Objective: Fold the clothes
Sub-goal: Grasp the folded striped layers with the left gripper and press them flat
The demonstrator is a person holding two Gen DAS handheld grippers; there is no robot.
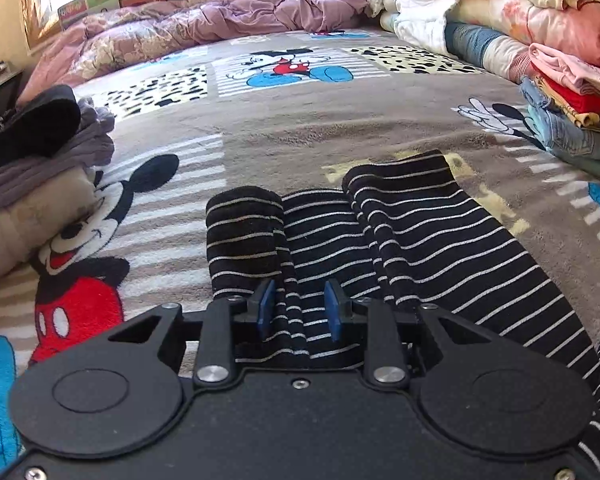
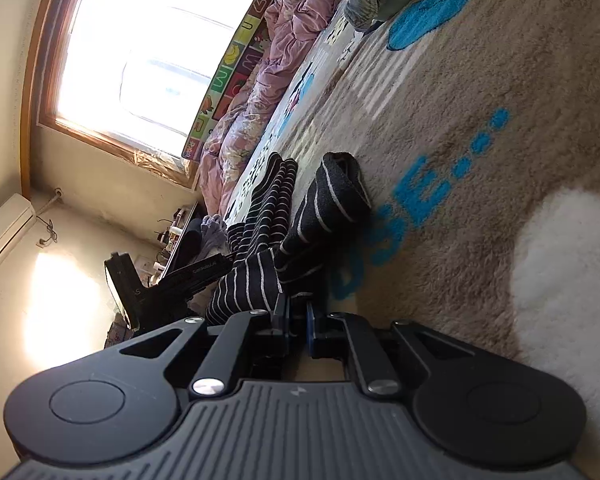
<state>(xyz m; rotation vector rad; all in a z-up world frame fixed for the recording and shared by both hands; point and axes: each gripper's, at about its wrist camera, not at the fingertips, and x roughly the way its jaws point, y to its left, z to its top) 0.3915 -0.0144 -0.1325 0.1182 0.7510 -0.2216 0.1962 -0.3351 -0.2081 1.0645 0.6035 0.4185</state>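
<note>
Mickey Mouse blanket, crumpled purple quilt, bright window, wall air conditioner.

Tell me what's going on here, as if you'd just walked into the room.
A person holding a gripper in each hand is folding a black striped garment on a bed covered with a cartoon-mouse blanket. The left gripper has a bunch of the fabric between its blue pads, which stand slightly apart. The right gripper is shut on another part of the garment, low against the blanket. Folded clothes are stacked at the bed's edge.
</note>
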